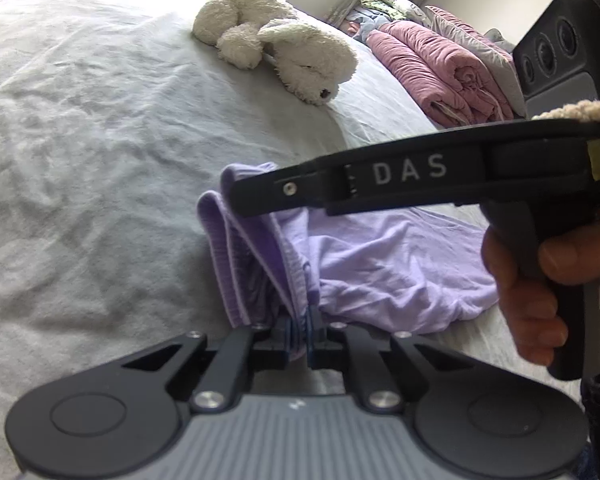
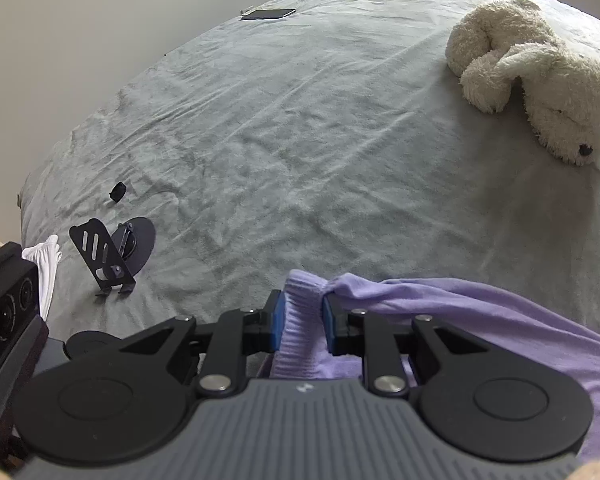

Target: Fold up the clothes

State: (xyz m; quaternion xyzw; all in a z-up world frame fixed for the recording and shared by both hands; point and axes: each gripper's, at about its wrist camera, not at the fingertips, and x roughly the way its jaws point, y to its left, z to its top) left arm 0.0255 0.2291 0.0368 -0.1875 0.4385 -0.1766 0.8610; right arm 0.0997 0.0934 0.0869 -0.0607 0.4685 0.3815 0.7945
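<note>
A lilac garment [image 1: 380, 264] lies on the grey bedsheet [image 1: 80, 140], its ribbed hem bunched up at the near end. My left gripper [image 1: 300, 336] is shut on a fold of that hem, with cloth pinched between the blue pads. In the right wrist view the right gripper [image 2: 302, 322] is shut on another ribbed bunch of the lilac garment [image 2: 480, 320], the fabric filling the gap between its fingers. Seen from the left wrist, the right gripper's black body crosses above the cloth, held by a hand [image 1: 540, 280].
A white plush dog [image 1: 276, 44] lies further up the bed, also seen as plush dog [image 2: 540, 84]. Folded pink bedding [image 1: 440, 76] sits beyond the bed's right edge. A black phone stand [image 2: 108, 260], a small black piece [image 2: 118, 192] and white cloth [image 2: 46, 268] lie at left.
</note>
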